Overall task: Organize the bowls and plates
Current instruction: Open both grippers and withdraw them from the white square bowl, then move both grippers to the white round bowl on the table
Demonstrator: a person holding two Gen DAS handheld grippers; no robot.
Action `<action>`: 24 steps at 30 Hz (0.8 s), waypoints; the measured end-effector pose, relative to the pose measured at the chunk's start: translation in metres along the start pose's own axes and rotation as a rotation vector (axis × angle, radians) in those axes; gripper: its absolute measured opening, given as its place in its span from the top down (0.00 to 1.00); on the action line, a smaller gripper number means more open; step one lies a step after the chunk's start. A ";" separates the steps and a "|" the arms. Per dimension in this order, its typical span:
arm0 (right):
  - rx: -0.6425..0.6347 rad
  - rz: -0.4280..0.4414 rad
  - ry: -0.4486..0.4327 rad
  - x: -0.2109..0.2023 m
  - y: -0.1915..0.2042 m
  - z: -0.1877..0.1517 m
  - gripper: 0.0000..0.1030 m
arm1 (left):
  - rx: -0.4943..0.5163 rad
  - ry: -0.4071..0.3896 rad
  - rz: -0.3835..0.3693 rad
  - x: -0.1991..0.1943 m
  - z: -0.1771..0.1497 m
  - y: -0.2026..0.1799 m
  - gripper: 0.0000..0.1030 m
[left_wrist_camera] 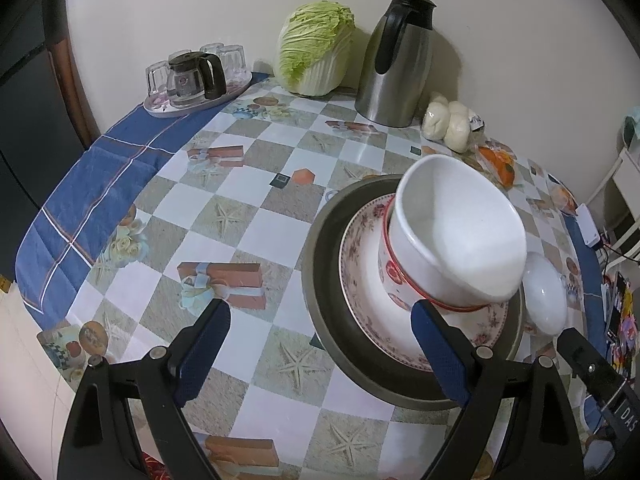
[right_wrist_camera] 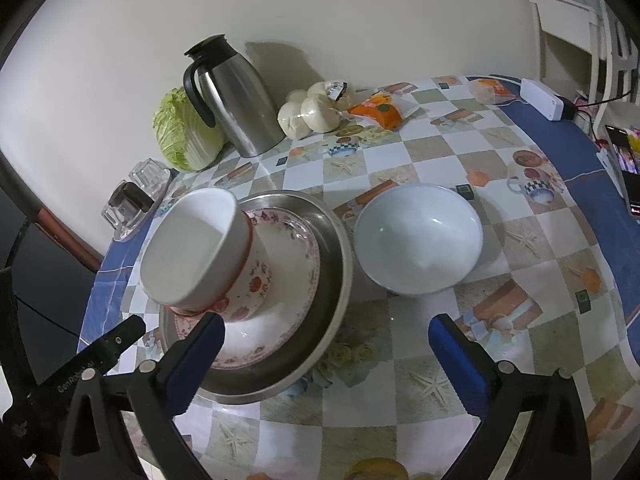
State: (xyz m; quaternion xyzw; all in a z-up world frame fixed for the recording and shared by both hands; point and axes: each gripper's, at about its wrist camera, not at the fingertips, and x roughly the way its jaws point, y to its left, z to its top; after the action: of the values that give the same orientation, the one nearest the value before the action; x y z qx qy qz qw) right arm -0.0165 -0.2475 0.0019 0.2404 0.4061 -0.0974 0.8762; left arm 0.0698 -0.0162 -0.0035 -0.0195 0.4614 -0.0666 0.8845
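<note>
**Stack nearly done, white bowl still loose**

Stack (right_wrist_camera: 256,280) is the reference: metal basin (right_wrist_camera: 332,280) at the bottom, floral plate (right_wrist_camera: 288,320) in it, floral bowl (right_wrist_camera: 256,280) on that, and a plain white bowl (right_wrist_camera: 192,248) nested on top, sitting tilted rather than flat. Second white bowl (right_wrist_camera: 418,238) stands alone on the checkered tablecloth (right_wrist_camera: 400,380), just right of the basin rim, upright and empty.

Right gripper (right_wrist_camera: 326,360) hovers near-side of the stack, jaws wide open, nothing between them; loose bowl lies just ahead. Left gripper (left_wrist_camera: 322,354) also wide open and empty, right finger (left_wrist_camera: 438,354) overlapping the plate edge in view; contact can't be confirmed.

Likely next: right takes the loose bowl by its rim, one finger inside, one outside. Level the tilted bowl first or the next one will rock. Kettle (right_wrist_camera: 236,100), cabbage (right_wrist_camera: 182,132) and buns (right_wrist_camera: 310,114) sit behind the stack, well clear.
</note>
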 end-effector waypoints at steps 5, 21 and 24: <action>0.027 -0.005 -0.004 -0.003 -0.015 0.002 0.00 | 0.012 -0.003 -0.003 0.001 -0.005 -0.013 0.10; 0.197 -0.015 -0.025 -0.015 -0.091 0.009 0.00 | 0.122 -0.055 -0.037 -0.006 -0.022 -0.074 0.00; 0.227 -0.013 -0.026 -0.016 -0.102 0.010 0.00 | 0.133 -0.060 -0.058 -0.007 -0.024 -0.083 0.00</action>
State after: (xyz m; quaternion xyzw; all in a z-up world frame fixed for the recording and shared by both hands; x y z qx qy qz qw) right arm -0.0577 -0.3410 -0.0157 0.3339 0.3828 -0.1516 0.8479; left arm 0.0375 -0.0970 -0.0034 0.0238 0.4283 -0.1221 0.8950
